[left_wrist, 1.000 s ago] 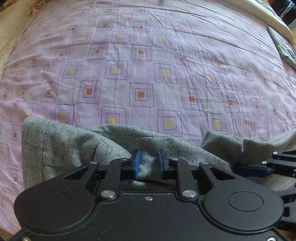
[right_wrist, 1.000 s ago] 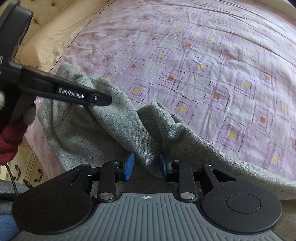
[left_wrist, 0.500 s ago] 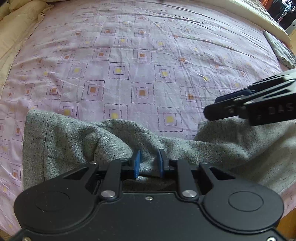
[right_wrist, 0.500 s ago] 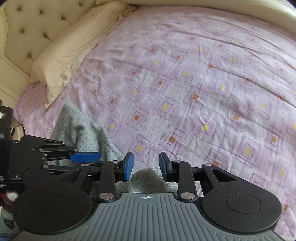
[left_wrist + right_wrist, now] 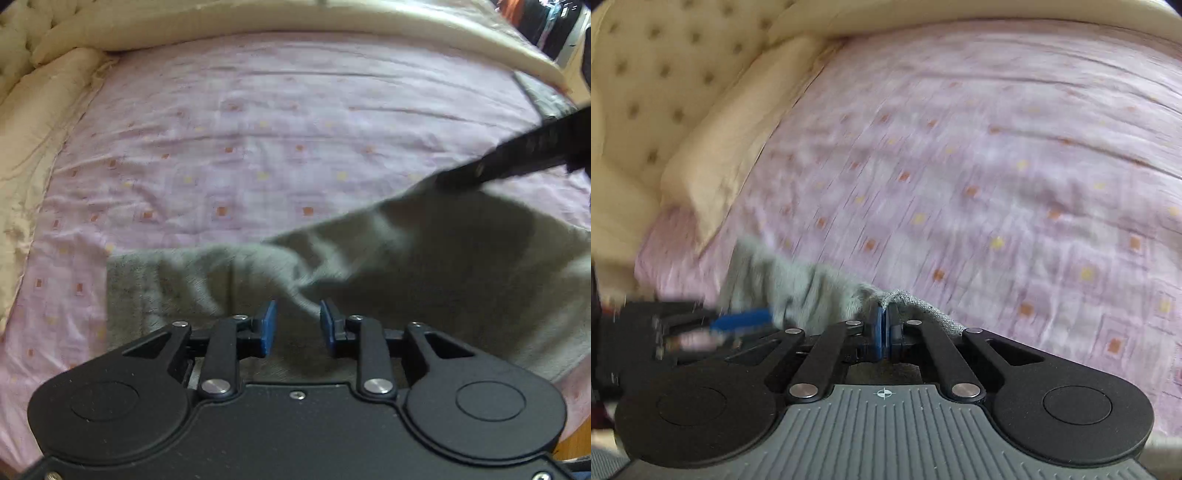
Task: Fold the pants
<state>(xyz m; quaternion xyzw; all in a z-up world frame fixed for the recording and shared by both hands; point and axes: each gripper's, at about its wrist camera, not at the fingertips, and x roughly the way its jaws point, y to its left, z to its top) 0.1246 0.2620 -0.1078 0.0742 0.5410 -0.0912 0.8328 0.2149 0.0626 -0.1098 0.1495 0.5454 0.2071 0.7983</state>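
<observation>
Jaws of the left gripper (image 5: 297, 325) are opening, grey cloth between the blue pads but unpressed; those of the right gripper (image 5: 885, 330) are clamped on an edge of the grey pants (image 5: 424, 258); the pants lie along the near edge of the lilac bedsheet (image 5: 258, 129), long axis running left to right, rising toward the right gripper.

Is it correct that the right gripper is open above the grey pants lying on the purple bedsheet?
Not quite: the right gripper is shut, pinching a fold of the grey pants, as the right wrist view shows. The pants do lie on the purple bedsheet.
</observation>
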